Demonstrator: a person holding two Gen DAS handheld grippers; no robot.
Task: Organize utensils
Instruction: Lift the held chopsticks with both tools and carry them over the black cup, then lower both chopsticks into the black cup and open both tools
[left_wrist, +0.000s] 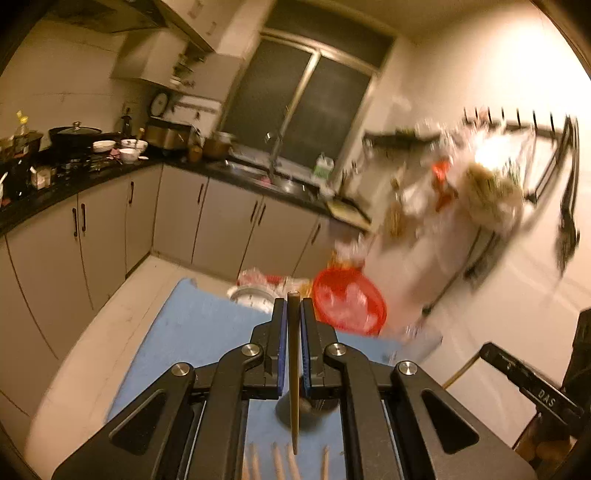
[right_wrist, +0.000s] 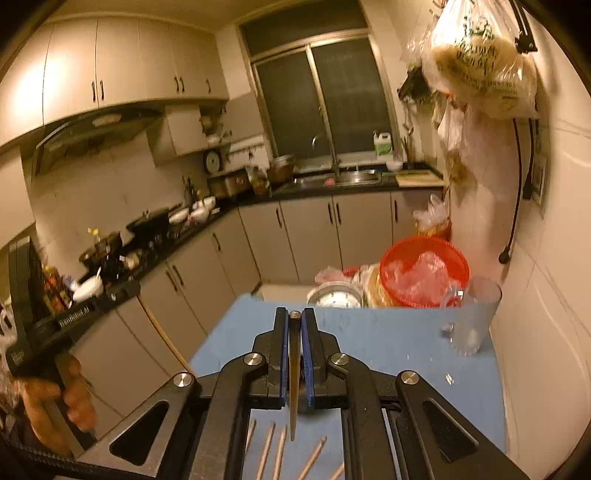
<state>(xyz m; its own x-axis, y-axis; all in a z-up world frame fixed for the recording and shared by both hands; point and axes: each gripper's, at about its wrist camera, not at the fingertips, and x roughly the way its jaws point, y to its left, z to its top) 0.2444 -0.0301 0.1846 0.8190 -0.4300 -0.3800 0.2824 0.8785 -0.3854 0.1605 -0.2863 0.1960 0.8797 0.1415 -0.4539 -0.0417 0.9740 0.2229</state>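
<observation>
My left gripper (left_wrist: 294, 308) is shut on a dark brown chopstick (left_wrist: 293, 369) that runs back between the blue pads, held above the blue table mat (left_wrist: 192, 332). My right gripper (right_wrist: 294, 317) is shut on another dark chopstick (right_wrist: 293, 380), also above the mat (right_wrist: 388, 350). Several light wooden chopsticks (right_wrist: 273, 450) lie loose on the mat below the right gripper; several also show in the left wrist view (left_wrist: 277, 461). A clear glass cup (right_wrist: 474, 317) stands at the mat's right side. The left view is blurred by motion.
A red plastic basket (right_wrist: 424, 271) with crumpled plastic and a metal bowl (right_wrist: 336, 295) sit at the mat's far edge. A white wall (right_wrist: 546, 295) runs along the right. Bags hang from a wall rack (right_wrist: 480, 66). Kitchen counters with cookware (right_wrist: 166, 221) stand beyond.
</observation>
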